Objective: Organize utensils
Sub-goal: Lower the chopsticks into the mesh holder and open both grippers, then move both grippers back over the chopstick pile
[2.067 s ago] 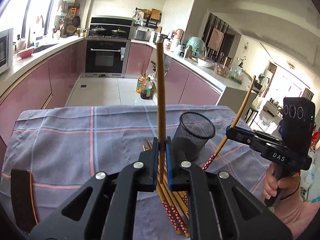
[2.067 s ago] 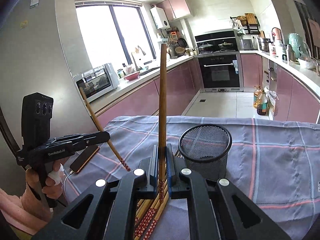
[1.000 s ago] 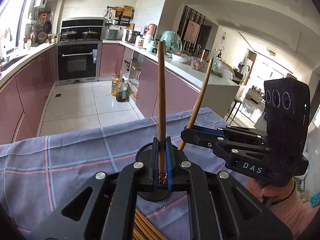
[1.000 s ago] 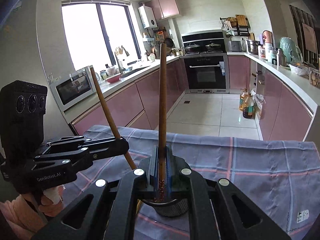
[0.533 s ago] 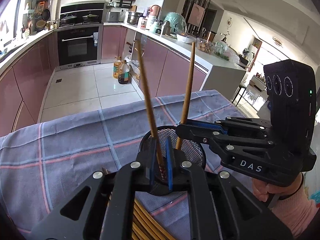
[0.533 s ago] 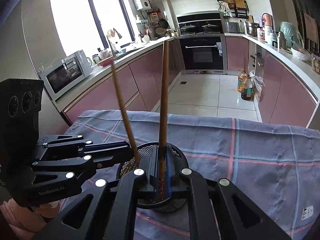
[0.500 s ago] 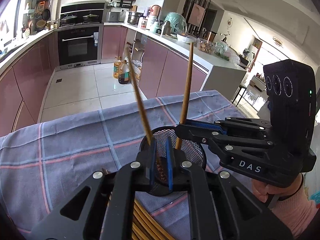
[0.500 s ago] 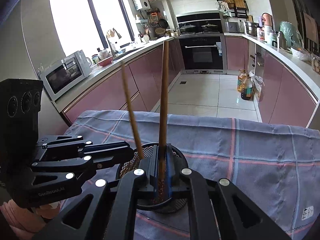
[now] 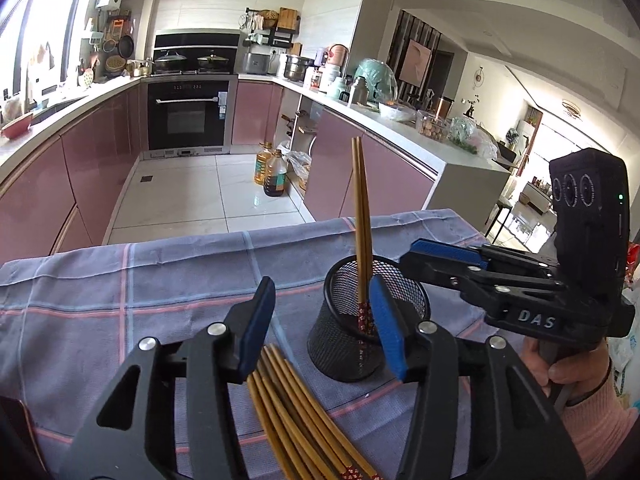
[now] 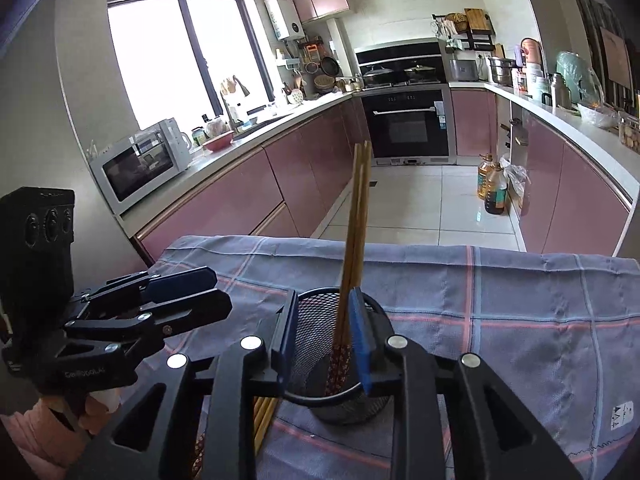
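Chopsticks dropped into holder, both releasing

Release step: two chopsticks [image 9: 361, 216] stand together in the black mesh holder [image 9: 360, 336], patterned ends down, leaning on its rim. Left hand-held gripper [image 9: 324, 328] jaws opening, wide apart, nothing between the pads; holder sits just past its right finger. Right hand-held gripper [image 10: 323, 344] jaws also opening; the two sticks pass between its pads, which look clear of them, so released, not clamped. Holder stands on the checked cloth over the counter [image 9: 120, 288]. Loose bundle of chopsticks [image 9: 296, 408] lies on the cloth just beside the holder, under the left gripper. Judged early: most sticks not yet stowed. Next: back both off the holder, drop to the bundle, pinch one stick each near its end, avoid tipping the holder
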